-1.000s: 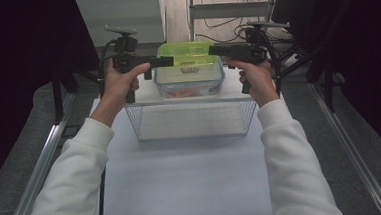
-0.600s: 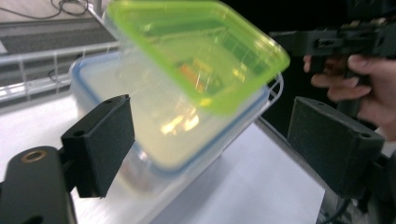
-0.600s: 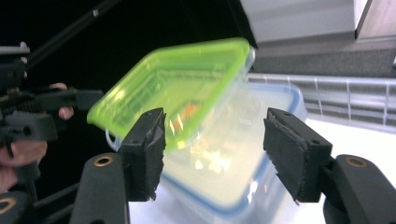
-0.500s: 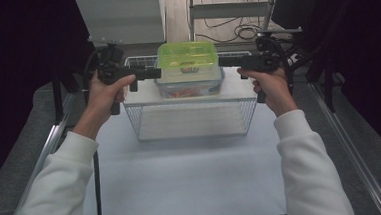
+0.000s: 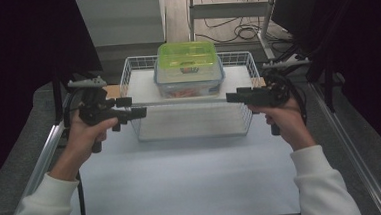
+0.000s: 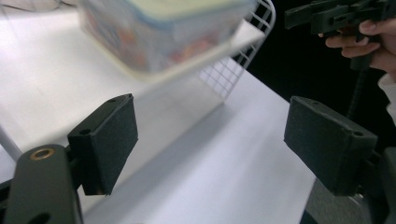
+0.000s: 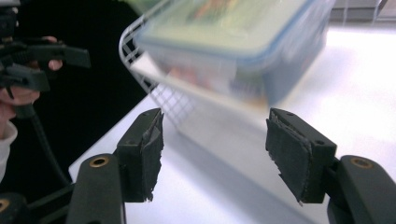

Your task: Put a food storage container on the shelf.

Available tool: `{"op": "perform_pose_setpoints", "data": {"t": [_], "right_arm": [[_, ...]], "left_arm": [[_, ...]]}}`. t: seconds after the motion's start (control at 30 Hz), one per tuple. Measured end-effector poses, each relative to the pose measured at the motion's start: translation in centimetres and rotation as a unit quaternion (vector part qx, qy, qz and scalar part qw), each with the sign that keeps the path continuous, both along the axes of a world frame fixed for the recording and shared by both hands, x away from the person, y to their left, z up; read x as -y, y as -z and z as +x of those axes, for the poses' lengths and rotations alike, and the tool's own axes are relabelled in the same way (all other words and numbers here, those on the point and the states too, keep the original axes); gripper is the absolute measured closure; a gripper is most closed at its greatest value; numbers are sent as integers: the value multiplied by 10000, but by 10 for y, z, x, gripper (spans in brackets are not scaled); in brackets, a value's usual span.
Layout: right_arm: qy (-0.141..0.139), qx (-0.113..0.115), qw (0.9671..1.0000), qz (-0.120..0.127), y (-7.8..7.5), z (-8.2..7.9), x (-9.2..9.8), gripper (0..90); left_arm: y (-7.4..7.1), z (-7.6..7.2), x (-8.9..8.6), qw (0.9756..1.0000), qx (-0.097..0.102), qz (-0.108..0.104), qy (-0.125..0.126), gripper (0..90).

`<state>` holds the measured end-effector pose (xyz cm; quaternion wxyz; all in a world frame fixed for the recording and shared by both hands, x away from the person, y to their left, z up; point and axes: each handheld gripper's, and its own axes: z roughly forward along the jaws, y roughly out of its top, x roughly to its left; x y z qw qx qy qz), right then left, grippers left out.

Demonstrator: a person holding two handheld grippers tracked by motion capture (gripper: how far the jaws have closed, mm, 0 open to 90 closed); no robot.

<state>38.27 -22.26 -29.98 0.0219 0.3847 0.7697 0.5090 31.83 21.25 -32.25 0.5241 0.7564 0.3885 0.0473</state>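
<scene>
Left hand-held gripper (image 5: 139,112) and right hand-held gripper (image 5: 233,97): both spread, empty, flanking wire basket (image 5: 189,121); lidded container (image 5: 188,67) inside.

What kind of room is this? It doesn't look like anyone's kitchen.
Probably a lab or workshop bench set up for recording. A white table edged with metal rails sits between dark curtains, loose cables trail on the floor behind, and a person holds camera-carrying grippers near a wire basket.
</scene>
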Motion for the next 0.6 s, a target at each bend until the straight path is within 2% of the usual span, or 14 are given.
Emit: {"op": "perform_pose_setpoints", "data": {"t": [0.1,0.23,0.37,0.47,0.53,0.6], "right_arm": [[-83,-18,10000,-41,18,-17,6,362],[-239,-93,9997,-56,47,-38,15,361],[-267,-253,9993,-121,75,-51,23,358],[-267,-321,9988,-266,93,-58,26,357],[-283,-392,9982,-348,105,-61,29,356],[-282,-491,9974,-444,119,-63,30,352]], "left_arm": [[19,-13,1,9999,-22,107,70,173],[46,-27,5,9996,-158,221,118,175],[76,-38,11,9989,-310,299,170,176],[95,-43,16,9981,-428,381,239,177],[106,-45,18,9974,-566,305,312,177],[115,-47,21,9972,-593,358,297,177]]}}
